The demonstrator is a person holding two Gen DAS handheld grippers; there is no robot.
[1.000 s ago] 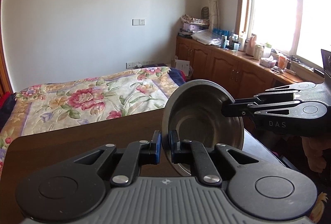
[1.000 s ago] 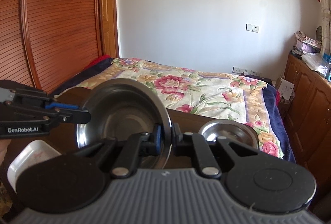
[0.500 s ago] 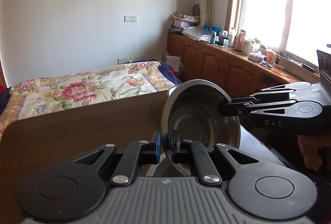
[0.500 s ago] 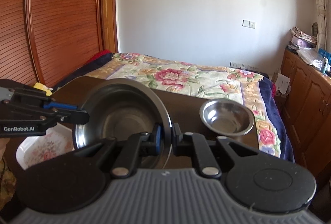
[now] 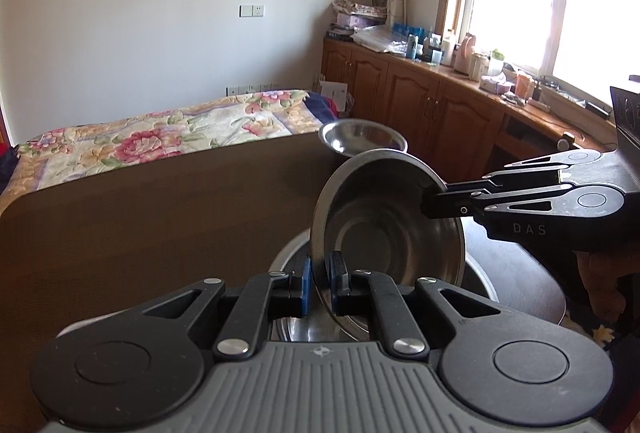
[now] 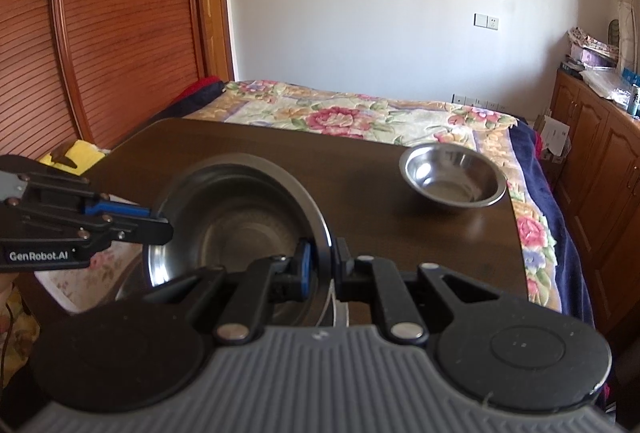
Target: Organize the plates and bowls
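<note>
Both grippers pinch the rim of one round stainless-steel bowl (image 5: 390,229), held tilted on edge above the near part of the dark brown wooden table (image 5: 140,217); the left gripper (image 5: 318,283) has its blue-padded jaws closed tight on the near rim, nothing else in its grasp; the right gripper (image 6: 320,265) is likewise clamped on the opposite rim, seen in the left wrist view coming in from the right side. Directly under the held bowl lies a larger shallow steel basin (image 5: 476,273), only partly in view; a smaller round steel bowl (image 6: 454,179) sits upright near the table's far right corner, well apart; a white floral-patterned dish (image 6: 80,277) shows at the near left edge.

The step in hand looks like nesting the held bowl into the basin below. To do it well, bring the bowl level first, both grips turning together so neither pad slips along the thin rim; centre it over the basin; lower slowly until metal meets metal; then let go one side at a time, since smooth steel slides easily and a tilted release could send it clattering off the near edge.
</note>
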